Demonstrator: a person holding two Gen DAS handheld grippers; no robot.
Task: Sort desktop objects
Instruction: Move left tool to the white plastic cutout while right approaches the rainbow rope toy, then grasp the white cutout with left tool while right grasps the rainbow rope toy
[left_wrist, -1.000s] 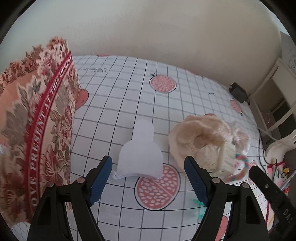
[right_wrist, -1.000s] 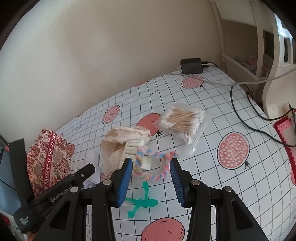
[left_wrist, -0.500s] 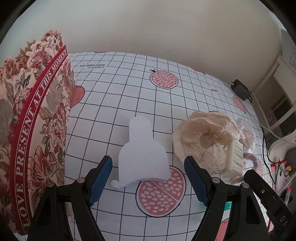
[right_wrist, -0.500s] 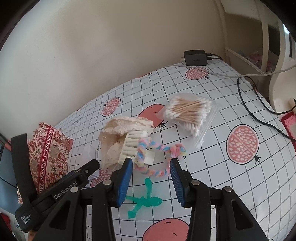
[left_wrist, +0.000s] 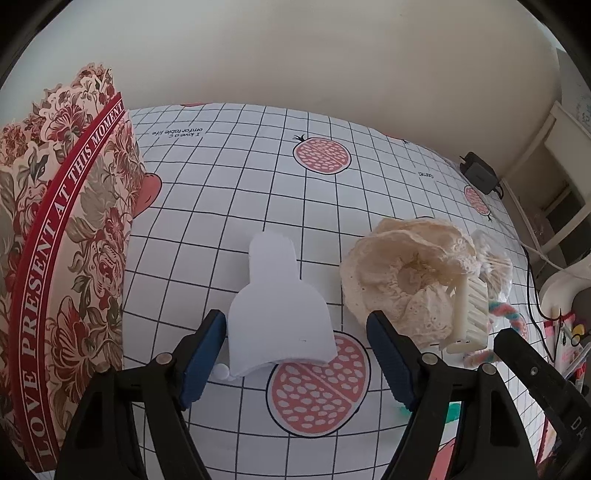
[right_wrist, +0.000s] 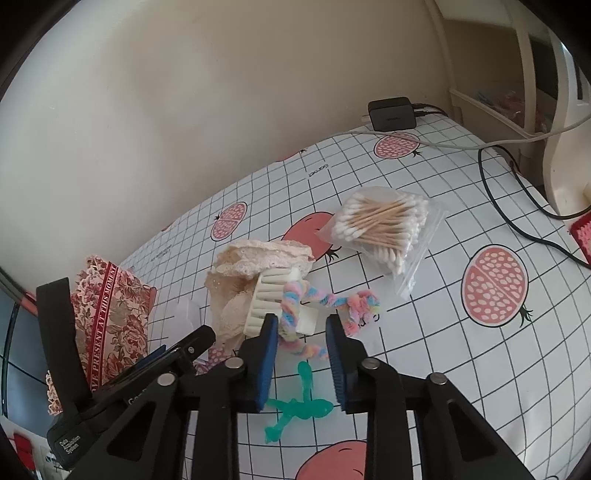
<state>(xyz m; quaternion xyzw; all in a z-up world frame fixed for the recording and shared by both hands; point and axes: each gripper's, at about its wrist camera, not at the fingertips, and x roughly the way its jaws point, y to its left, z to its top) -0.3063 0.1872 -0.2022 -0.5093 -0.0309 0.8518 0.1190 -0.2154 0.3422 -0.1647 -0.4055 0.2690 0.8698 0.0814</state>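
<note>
Checked cloth printed with pomegranates covers the desk (left_wrist: 229, 177) in my left wrist view, running back to a plain cream wall (left_wrist: 295, 55). My left claw (left_wrist: 295, 350) hangs wide open with nothing in it, its blue pads either side of a white paper piece (left_wrist: 277, 310) lying flat on the cloth. A floral gift box (left_wrist: 62, 251) stands upright at the left edge, lettered "LOVE PRESENT AT THIS MOMENT". To the right lies a cream lace bundle (left_wrist: 402, 273), with a white comb (left_wrist: 469, 314) touching its right side. A black adapter (left_wrist: 478, 171) lies far back by a white shelf unit (left_wrist: 554, 184).

From the right wrist view, my right claw (right_wrist: 301, 350) is open and holds nothing, poised just above a pastel twisted cord (right_wrist: 325, 306) that lies beside the comb (right_wrist: 269, 302) and the lace bundle (right_wrist: 255, 266). A teal plastic figure (right_wrist: 299, 406) lies on the cloth below the pads. A clear bag of cotton swabs (right_wrist: 384, 225) rests further back, apart from the cord. Black and white cables (right_wrist: 517, 206) trail across the right of the desk from the adapter (right_wrist: 391, 113) at the wall. The gift box (right_wrist: 110, 321) stands at the far left, behind my left claw (right_wrist: 162, 365).
</note>
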